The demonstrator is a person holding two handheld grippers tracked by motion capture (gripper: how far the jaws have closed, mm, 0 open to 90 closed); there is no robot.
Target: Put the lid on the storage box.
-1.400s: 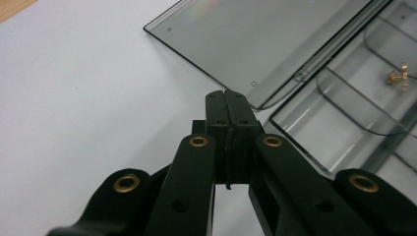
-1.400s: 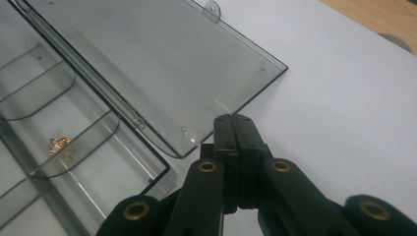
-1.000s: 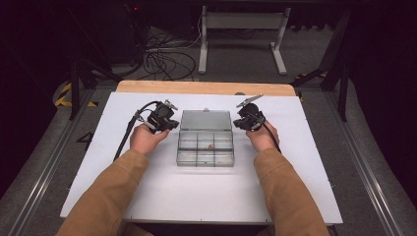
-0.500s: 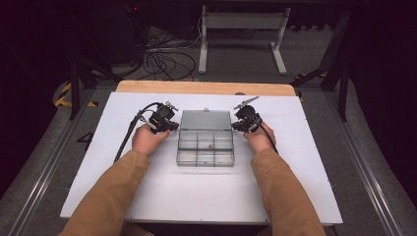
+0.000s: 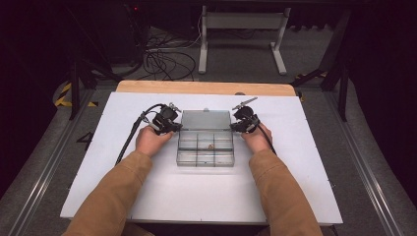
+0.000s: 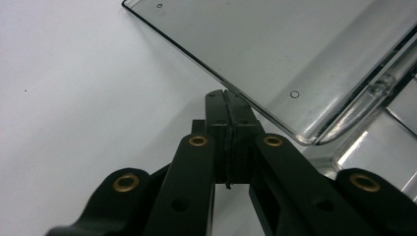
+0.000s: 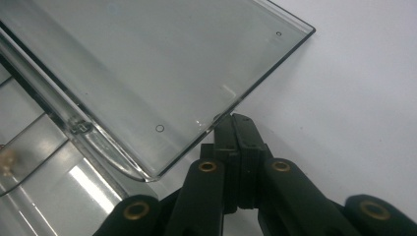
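A clear plastic compartment box (image 5: 205,153) lies mid-table, its lid (image 5: 205,119) folded open toward the far side. One of its middle compartments holds a small brownish item (image 5: 210,145). My left gripper (image 5: 176,129) is shut and empty, its tip against the lid's left edge near the hinge. In the left gripper view the closed pads (image 6: 226,96) sit just under the lid's edge (image 6: 255,105). My right gripper (image 5: 236,128) mirrors it at the lid's right edge. In the right gripper view that gripper (image 7: 232,120) is shut and touches the lid's rim (image 7: 246,96).
The white table top (image 5: 147,196) spreads widely around the box, with a wooden strip (image 5: 206,87) along its far edge. A black cable (image 5: 129,140) trails from the left gripper toward the front left. Beyond the table are floor cables and a metal stand.
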